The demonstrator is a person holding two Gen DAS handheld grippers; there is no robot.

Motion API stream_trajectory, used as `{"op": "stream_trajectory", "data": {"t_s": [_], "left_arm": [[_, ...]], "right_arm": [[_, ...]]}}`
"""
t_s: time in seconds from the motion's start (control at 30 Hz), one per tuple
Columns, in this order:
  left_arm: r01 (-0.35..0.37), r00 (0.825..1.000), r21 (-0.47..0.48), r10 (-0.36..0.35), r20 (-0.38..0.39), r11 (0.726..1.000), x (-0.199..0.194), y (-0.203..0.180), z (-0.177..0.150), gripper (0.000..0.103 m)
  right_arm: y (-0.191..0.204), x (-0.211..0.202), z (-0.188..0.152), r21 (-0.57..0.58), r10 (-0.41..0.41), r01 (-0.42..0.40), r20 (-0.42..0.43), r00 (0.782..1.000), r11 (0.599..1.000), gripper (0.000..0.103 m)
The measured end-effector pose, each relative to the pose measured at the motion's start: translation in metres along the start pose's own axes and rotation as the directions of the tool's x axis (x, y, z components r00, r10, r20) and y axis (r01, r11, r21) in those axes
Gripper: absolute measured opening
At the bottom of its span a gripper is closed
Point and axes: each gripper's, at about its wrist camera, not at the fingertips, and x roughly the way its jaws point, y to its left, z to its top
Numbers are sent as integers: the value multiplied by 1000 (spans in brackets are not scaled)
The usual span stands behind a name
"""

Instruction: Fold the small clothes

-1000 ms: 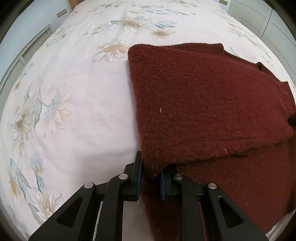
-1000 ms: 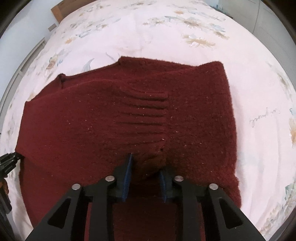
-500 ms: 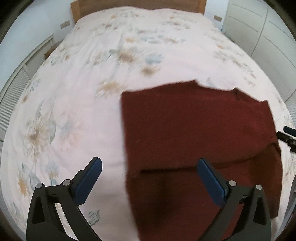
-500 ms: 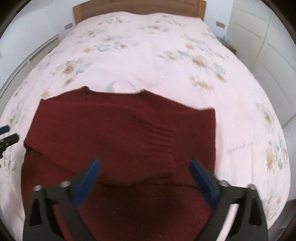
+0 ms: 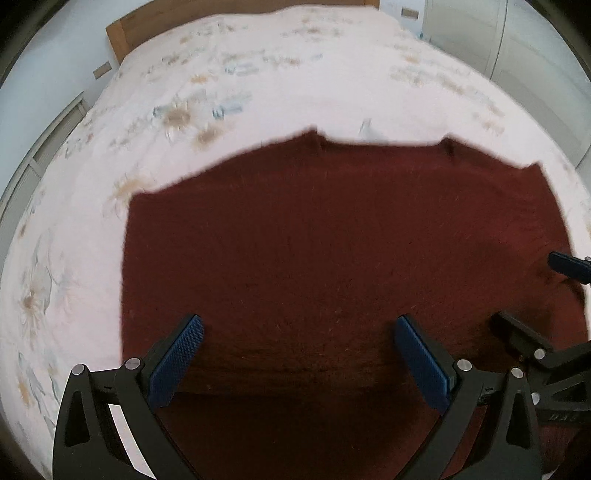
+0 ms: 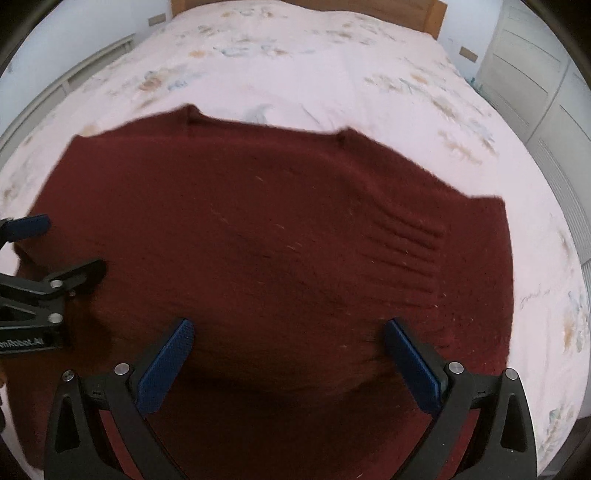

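A dark red knitted sweater [image 5: 332, 240] lies flat on the bed, partly folded, with a folded layer on top whose edge runs across near my fingers. It fills the right wrist view [image 6: 277, 229] too, with a ribbed cuff [image 6: 410, 254] lying on its right part. My left gripper [image 5: 299, 328] is open and empty above the sweater's near part. My right gripper [image 6: 288, 332] is open and empty above the same near part. Each gripper shows at the side of the other's view: the right one [image 5: 535, 306], the left one [image 6: 59, 254].
The bed has a white sheet with pale flowers [image 5: 258, 74] and a wooden headboard [image 5: 122, 33] at the far end. White wardrobe doors [image 6: 535, 74] stand to the right. A low white unit [image 5: 55, 129] runs along the left wall.
Both grippers have let go of the sweater, opened wide and pulled back and up. The two grippers have come closer together over the sweater's near part.
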Motion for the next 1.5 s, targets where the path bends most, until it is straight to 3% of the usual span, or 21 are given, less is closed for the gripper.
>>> {"op": "stream_trajectory", "data": {"t_s": [0.17,0.37,0.6,0.8,1.03,1.27,1.5], "left_arm": [[-1,1000,-9,1,-11,1000,12,12,-10,102],[-1,1000,-46,0,-12,999,13,43,-17,102],[55,998,-80,-57,-25,995,12,55,-24,102],[70,997,-82,-71,-10,994,8,60,-28,102],[60,998,-93,-62,-22,994,-12,56,-20,102],[73,997,-103,-69,47,992,-72,57,-32,102],[87,992,-139,-73,106,986,-121,59,-61,102]], "right_arm": [[-36,-2,-5,44,-45,45,-6,999,998,103],[-79,1,-16,148,18,-17,-6,1000,989,103],[-89,12,-22,175,77,-72,-23,997,982,103],[-84,4,-21,181,73,-68,-22,997,981,103],[-82,-52,-21,177,19,-25,38,999,984,103],[-86,-117,-44,188,-20,-2,118,993,982,103],[-90,-150,-77,206,-58,31,126,990,978,103]]}}
